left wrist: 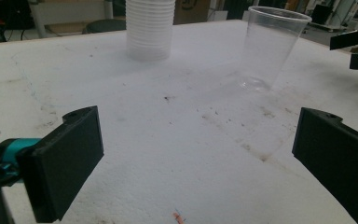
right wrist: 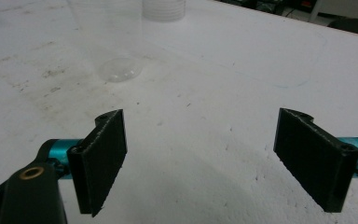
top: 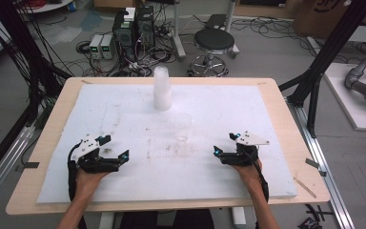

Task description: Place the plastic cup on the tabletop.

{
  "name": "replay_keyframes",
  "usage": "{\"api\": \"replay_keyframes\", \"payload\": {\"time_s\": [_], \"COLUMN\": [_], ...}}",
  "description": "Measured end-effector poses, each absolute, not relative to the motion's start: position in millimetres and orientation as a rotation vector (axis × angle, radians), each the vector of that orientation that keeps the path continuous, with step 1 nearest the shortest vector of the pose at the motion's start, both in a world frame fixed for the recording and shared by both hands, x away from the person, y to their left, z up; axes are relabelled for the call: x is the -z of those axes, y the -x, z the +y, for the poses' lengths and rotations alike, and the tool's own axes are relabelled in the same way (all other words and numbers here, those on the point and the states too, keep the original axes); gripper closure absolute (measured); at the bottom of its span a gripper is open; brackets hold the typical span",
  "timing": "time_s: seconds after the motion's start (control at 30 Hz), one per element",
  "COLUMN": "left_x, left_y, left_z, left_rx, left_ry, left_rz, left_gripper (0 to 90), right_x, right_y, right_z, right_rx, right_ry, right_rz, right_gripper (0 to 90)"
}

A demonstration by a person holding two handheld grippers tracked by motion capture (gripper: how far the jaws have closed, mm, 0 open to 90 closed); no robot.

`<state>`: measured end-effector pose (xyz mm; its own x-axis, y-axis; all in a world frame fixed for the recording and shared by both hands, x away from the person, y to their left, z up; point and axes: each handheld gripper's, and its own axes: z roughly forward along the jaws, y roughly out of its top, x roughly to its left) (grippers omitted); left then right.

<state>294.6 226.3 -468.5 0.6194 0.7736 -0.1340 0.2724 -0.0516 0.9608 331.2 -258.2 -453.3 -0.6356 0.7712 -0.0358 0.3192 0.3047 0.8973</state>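
Clear plastic is proving hard to read against the white foam sheet (top: 124, 109): the single cup (top: 183, 126) is standing upright ahead of and between the two tools, its wall nearly vanishing in the high view, and its rim is being cut off by the top edge in the right gripper view (right wrist: 116, 42). Starting at the left, the left gripper (top: 113, 146) is hovering low over the foam with its jaws spread wide and nothing between them; in its own view (left wrist: 193, 154) the cup (left wrist: 271, 46) is sitting ahead and to the right, well apart, and the stack of cups (left wrist: 150, 28) is standing farther off, its top cropped. A broad stretch of bare, lightly stained foam is lying open between the tools. At the right, the right gripper (top: 225, 144) is likewise gaping wide and empty, with the cup ahead and to its left. The stack (top: 162, 88) is standing beyond the cup, near the far edge of the foam, which is leaving a wooden margin of table (top: 286, 138) on every side.
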Motion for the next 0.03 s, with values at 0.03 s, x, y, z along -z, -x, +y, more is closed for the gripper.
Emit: {"api": "replay_keyframes", "payload": {"time_s": [0.03], "left_x": [468.5], "left_y": [-294.8], "left_z": [226.3], "left_rx": [-0.51], "left_ry": [-1.622], "left_rz": [0.885], "left_gripper": [1.7], "right_x": [453.5], "right_y": [-331.3], "right_z": [-257.9], "right_rx": [-1.287], "right_ry": [-0.961], "right_rz": [2.114], "right_gripper": [17.0]}}
